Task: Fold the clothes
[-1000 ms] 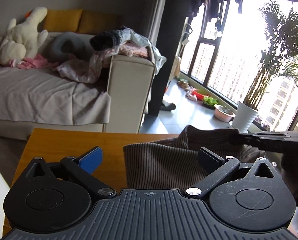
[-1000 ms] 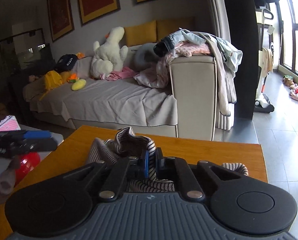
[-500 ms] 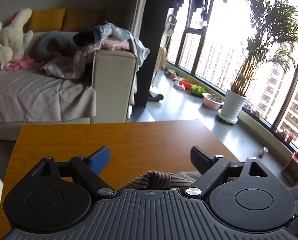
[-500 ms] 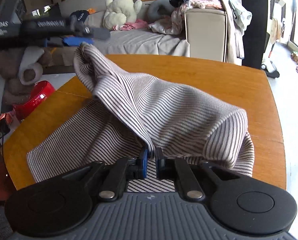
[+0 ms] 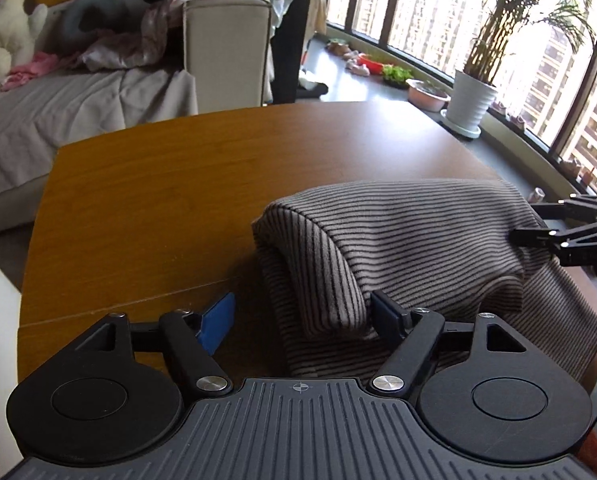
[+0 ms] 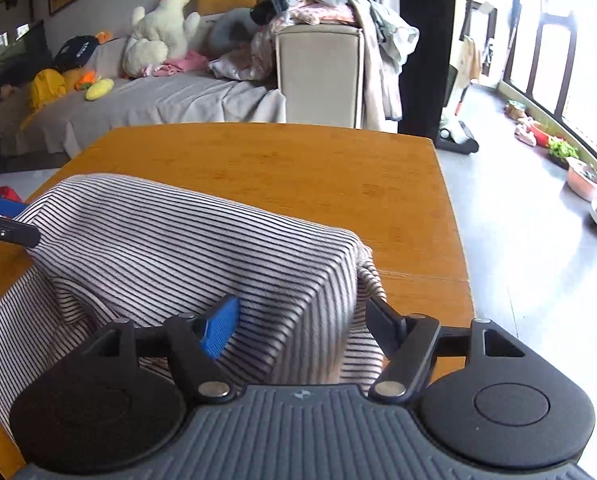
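Observation:
A brown-and-black striped garment (image 5: 410, 232) lies on the wooden table (image 5: 158, 200), its upper layer folded over a flat lower layer. My left gripper (image 5: 302, 318) is open at the fold's near left corner, and the cloth touches its right finger. My right gripper (image 6: 300, 324) is open too, with the fold's right corner (image 6: 330, 264) lying loose between its fingers. Each gripper appears in the other's view: the right one (image 5: 522, 221) at the garment's right edge, the left one (image 6: 22, 220) at its left edge.
The table's far half (image 6: 298, 168) is bare wood. Beyond it stands a sofa (image 6: 178, 96) with plush toys and a heap of clothes (image 6: 330, 8) on its armrest. A potted palm (image 5: 470, 100) and windows are to the right.
My right gripper was shut on the raised garment; it has opened and the lifted layer has come down over the lower one. Both grippers have dropped toward the near edge.

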The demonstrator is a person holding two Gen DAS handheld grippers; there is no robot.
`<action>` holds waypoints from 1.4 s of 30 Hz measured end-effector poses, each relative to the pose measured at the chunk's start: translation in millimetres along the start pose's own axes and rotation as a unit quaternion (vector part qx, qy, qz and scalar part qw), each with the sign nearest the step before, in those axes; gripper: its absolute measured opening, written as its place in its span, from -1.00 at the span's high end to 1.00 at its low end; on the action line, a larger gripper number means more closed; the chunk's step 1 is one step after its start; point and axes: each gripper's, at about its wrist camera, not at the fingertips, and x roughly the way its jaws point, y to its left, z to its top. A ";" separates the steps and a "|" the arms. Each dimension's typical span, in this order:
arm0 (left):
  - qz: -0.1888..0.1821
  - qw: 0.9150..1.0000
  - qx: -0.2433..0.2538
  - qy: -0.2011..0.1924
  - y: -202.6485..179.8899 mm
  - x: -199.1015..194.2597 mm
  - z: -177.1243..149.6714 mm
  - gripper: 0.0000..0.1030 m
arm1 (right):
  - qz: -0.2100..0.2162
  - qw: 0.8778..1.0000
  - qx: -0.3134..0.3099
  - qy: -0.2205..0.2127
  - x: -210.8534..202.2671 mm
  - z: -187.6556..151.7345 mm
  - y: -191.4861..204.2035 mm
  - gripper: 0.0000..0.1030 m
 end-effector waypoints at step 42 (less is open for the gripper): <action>-0.021 0.998 -0.050 0.014 14.7 51.3 29.0 -0.32 | 0.089 0.996 0.029 0.005 50.1 20.1 -3.6 -0.05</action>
